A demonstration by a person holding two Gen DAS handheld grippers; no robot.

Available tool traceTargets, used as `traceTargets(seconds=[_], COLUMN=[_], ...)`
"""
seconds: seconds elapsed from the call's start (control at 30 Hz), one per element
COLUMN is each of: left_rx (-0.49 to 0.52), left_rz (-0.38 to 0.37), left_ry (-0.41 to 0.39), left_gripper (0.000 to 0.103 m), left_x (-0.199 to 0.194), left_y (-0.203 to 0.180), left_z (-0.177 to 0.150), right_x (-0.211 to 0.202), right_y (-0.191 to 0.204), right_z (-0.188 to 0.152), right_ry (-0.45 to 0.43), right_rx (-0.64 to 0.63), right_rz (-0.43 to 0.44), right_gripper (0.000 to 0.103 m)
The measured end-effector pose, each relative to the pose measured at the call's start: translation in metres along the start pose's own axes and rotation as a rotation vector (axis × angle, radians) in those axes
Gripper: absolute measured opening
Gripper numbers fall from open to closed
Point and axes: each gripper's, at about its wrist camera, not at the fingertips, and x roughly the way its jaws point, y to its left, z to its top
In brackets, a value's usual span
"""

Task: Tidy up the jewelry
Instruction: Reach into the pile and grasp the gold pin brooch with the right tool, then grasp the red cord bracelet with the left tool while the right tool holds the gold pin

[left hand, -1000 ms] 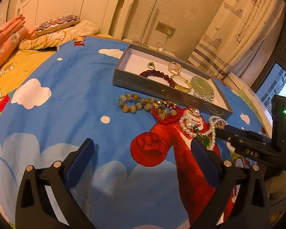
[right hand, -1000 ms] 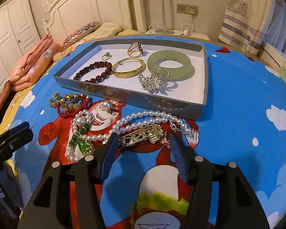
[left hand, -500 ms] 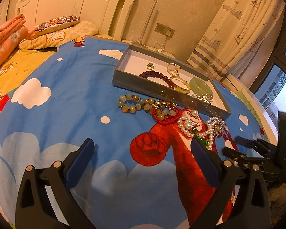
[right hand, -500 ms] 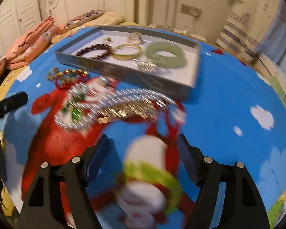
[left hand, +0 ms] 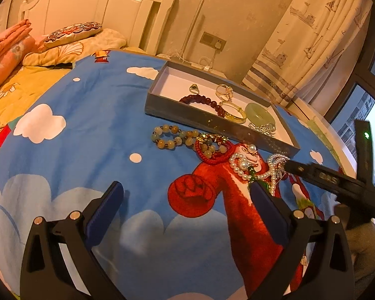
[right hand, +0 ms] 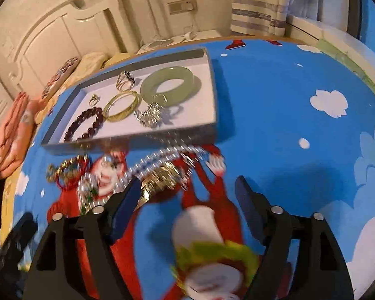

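Observation:
A grey tray point(right hand: 127, 142) with a white floor holds a green jade bangle point(right hand: 170, 85), a gold bangle point(right hand: 121, 106), a dark red bead bracelet point(right hand: 83, 125), a silver bracelet point(right hand: 150, 115) and two rings. In front of it on the blue bedspread lie a pearl necklace point(right hand: 162, 153), a gold chain bracelet point(right hand: 160, 177), a red cord bracelet point(left hand: 212, 150) and a pale bead bracelet point(left hand: 170, 137). My right gripper point(right hand: 187, 200) is tilted, its jaws opening and empty; its left finger point(right hand: 127, 202) is beside the gold chain. My left gripper point(left hand: 187, 207) hangs open and empty over the bedspread.
The bed's white headboard point(left hand: 127, 7), pillows point(left hand: 72, 32) and folded pink bedding point(left hand: 5, 50) lie behind and left of the tray. A curtain point(left hand: 312, 37) and window are on the right. The blue bedspread point(right hand: 287, 125) right of the tray is bare.
My right gripper has rolled, its jaws stand wider, and it has come back over the gold chain and pearls after drawing back. The left gripper has not moved.

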Motion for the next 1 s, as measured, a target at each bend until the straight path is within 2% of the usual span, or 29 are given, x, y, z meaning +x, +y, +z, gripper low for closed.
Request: traceTargets(seconds=[0.07,0.13,0.33,0.5,0.6,0.7,0.73,0.8,0.83,0.87,1.0], left_rx=[0.003,0.003,0.003,0.009,0.009,0.004,0.002,0.001,0.002,0.004,0.020], left_rz=[-0.005,-0.012,-0.029,-0.031,-0.027,-0.020,-0.018,-0.012,-0.009,-0.006,0.003], left_ry=[-0.002,-0.006,-0.015,-0.012,-0.007,-0.006,-0.007,-0.002,0.003,0.007,0.031], left_gripper=[0.100,0.100,0.100,0.100,0.101,0.100,0.100,0.101,0.101,0.101,0.100], left_x=[0.000,-0.002,-0.004,-0.003,-0.002,-0.002,-0.003,-0.001,-0.001,0.000,0.004], left_y=[-0.001,-0.001,0.000,-0.001,-0.001,0.000,0.000,-0.001,0.000,0.000,-0.003], left_z=[0.000,-0.001,-0.002,-0.001,-0.001,-0.002,-0.002,-0.002,-0.002,-0.002,-0.002], right_x=[0.008,0.005,-0.018,-0.038,-0.034,-0.033,-0.032,-0.033,-0.035,-0.037,-0.041], right_y=[0.013,0.016,-0.008,-0.027,-0.016,-0.007,-0.006,-0.005,-0.004,-0.004,-0.015], right_z=[-0.003,-0.006,-0.025,-0.043,-0.049,-0.051,-0.050,-0.051,-0.054,-0.056,-0.060], right_ry=[-0.001,-0.002,0.037,0.032,0.046,0.007,0.007,0.011,0.010,0.007,-0.002], right_rx=[-0.082,-0.126,-0.314,-0.335,-0.351,-0.389,-0.396,-0.416,-0.430,-0.443,-0.408], right_rz=[-0.056,-0.065,-0.083,-0.055,0.007,0.017,0.036,0.094,0.114,0.119,0.171], right_gripper=[0.085,0.085,0.086,0.083,0.073,0.068,0.063,0.040,0.022,0.017,0.016])
